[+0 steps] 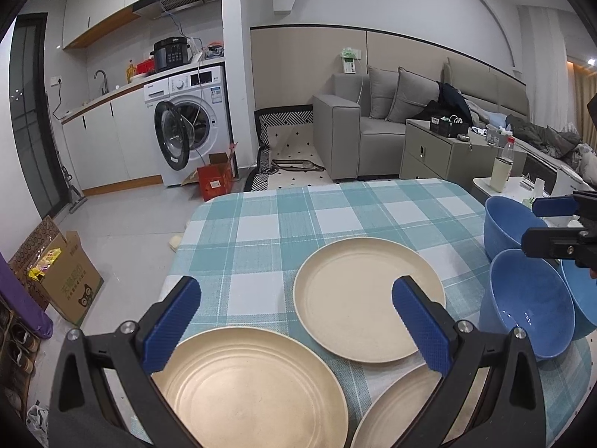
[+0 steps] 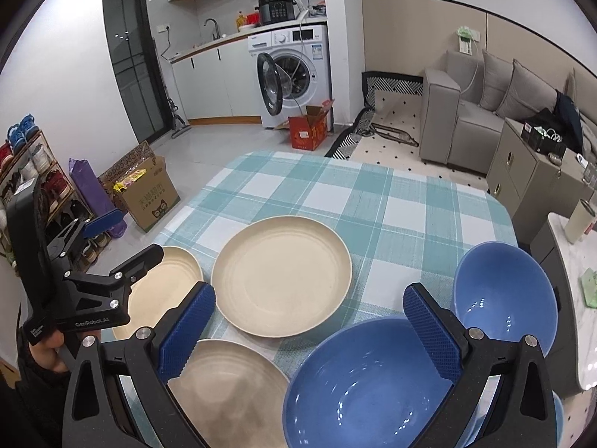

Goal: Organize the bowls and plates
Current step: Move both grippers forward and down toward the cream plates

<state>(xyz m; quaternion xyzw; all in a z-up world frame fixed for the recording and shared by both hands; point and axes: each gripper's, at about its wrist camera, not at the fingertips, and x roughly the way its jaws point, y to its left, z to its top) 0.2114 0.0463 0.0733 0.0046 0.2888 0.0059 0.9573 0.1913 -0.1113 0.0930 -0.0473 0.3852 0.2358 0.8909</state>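
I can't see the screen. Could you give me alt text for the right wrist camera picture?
Two open blue-padded fingers of the right gripper hover over a checked tablecloth holding three cream plates and blue bowls. At left, a hand holds the left gripper, also open, over one plate. Behind is a room with a washing machine and a grey sofa.

Table cover: teal-and-white checked cloth (image 2: 373, 201)
Kitchen wall: white washing machine (image 2: 294, 71), door ajar; black cooker (image 2: 278, 9) on top
Floor: red box (image 2: 309, 128), cardboard box (image 2: 147, 196)
Right side: grey sofa (image 1: 377, 127)
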